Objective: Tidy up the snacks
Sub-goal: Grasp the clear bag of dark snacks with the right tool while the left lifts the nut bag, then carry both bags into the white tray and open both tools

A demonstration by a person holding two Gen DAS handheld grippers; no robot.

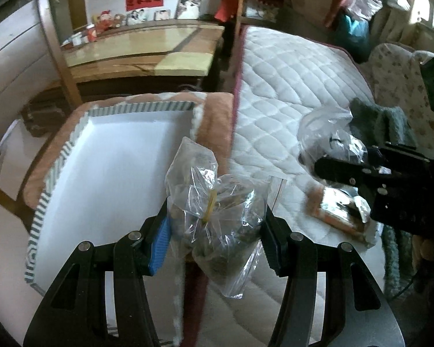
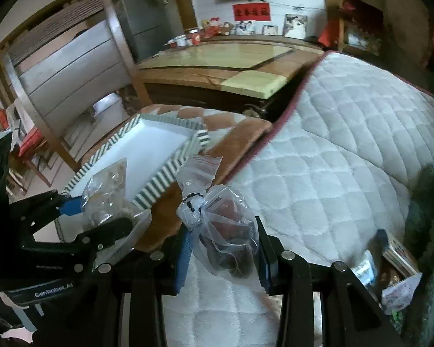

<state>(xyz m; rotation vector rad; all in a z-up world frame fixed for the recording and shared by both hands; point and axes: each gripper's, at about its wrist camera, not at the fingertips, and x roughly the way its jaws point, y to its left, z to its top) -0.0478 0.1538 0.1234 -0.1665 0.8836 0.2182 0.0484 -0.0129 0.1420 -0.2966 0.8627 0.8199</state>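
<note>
Left gripper [image 1: 215,228] clamped on a clear bag of brownish snacks [image 1: 214,202] w/ yellow tie — above the bed's edge by the striped tray [image 1: 72,147]. Right gripper [image 2: 221,251] clamped on a clear bag of dark snacks [image 2: 225,231] — over the white quilt [image 2: 332,150], near the tray's corner.

My left gripper [image 1: 215,231] points steeply down, jaws partway apart and pressed on a clear snack bag [image 1: 214,202]. My right gripper [image 2: 221,253], same downward tilt, is clamped narrow on another tied bag [image 2: 225,231].
</note>
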